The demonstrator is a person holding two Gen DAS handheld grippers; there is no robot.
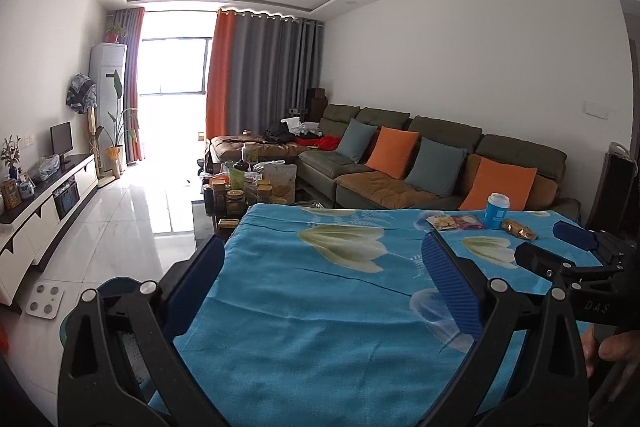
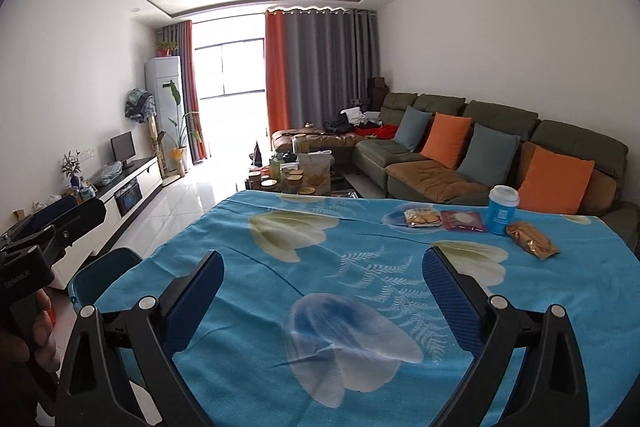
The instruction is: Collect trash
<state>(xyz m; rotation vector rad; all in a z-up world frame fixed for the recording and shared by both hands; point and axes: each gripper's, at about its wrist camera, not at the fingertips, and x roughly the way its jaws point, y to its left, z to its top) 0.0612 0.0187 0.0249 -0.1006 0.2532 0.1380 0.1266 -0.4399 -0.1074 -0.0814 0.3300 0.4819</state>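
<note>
Both grippers, left gripper and right gripper, gape wide and empty over the blue tablecloth. Upper right of the frame sit a blue cup, cracker packet, red packet and gold wrapper.

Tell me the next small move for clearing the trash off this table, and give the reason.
Probably push the right tongs forward toward the gold wrapper. They're open and empty, and the wrapper is the closest piece in the far-right cluster beside the blue cup.

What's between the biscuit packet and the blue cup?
In the right wrist view, a flat red packet lies on the cloth between the biscuit packet and the blue cup.
</note>
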